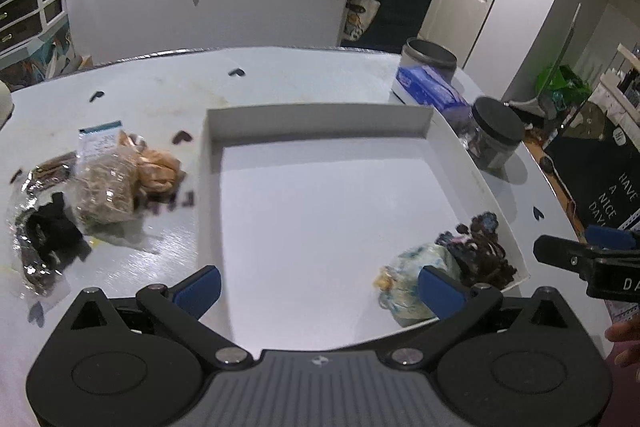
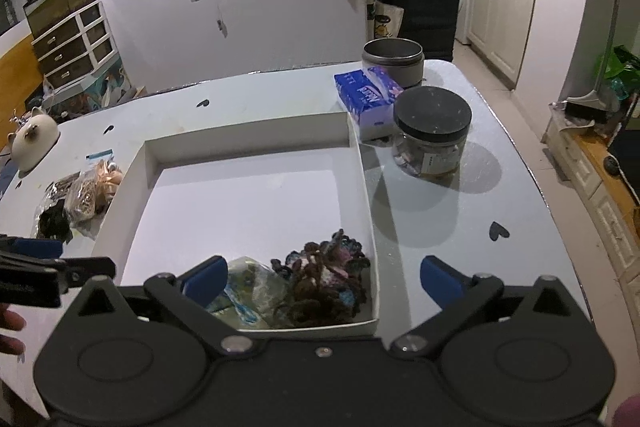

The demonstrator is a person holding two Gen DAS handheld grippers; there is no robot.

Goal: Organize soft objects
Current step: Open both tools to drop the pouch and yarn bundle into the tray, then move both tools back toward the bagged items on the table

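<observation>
A shallow white box (image 1: pixel 320 117) (image 2: pixel 248 133) sits on the white table. In its near right corner lie a pale bagged soft bundle (image 1: pixel 404 267) (image 2: pixel 252 281) and a dark crocheted piece (image 1: pixel 480 251) (image 2: pixel 328 267). My left gripper (image 1: pixel 320 285) hangs above the box's near edge, open, with nothing between its fingers. My right gripper (image 2: pixel 322 279) is open above that corner, touching neither item. Left of the box lie a tan bagged bundle (image 1: pixel 108 187) (image 2: pixel 86 199), a peach piece (image 1: pixel 160 171) and a black piece in clear wrap (image 1: pixel 44 231) (image 2: pixel 52 221).
At the back right stand a blue tissue pack (image 1: pixel 430 89) (image 2: pixel 366 101), a black-lidded jar (image 1: pixel 494 137) (image 2: pixel 430 135) and a grey canister (image 1: pixel 430 57) (image 2: pixel 394 59). A pale cat figurine (image 2: pixel 32 137) sits far left. The right gripper's finger (image 1: pixel 568 255) shows at the left wrist view's right edge.
</observation>
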